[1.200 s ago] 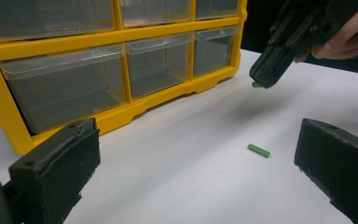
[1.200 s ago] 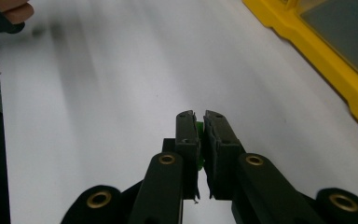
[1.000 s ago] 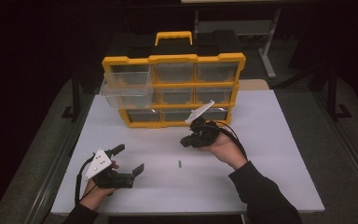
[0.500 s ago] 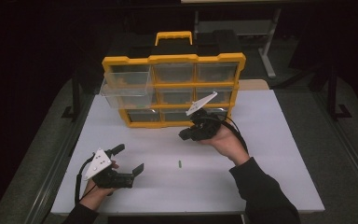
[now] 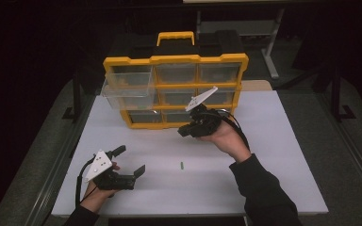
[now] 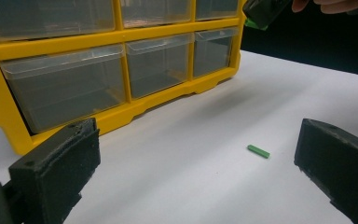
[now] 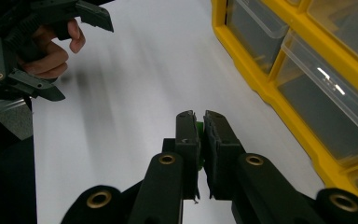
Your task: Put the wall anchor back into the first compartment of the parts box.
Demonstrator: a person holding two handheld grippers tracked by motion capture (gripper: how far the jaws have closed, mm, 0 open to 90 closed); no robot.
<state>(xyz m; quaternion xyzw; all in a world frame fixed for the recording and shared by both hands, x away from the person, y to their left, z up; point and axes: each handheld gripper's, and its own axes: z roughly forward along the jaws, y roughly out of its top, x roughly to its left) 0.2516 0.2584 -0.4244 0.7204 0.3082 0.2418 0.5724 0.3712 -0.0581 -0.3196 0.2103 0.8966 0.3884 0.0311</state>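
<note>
While clamped on a green piece, right tongs raised; left tongs agape, low.

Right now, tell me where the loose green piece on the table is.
High view: the green piece lies on the white table, between the left gripper and the person's right sleeve, apart from both.

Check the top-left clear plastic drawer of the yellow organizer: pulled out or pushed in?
Pulled out: the top-left clear plastic drawer juts past the yellow organizer frame; its neighbours sit flush.
</note>
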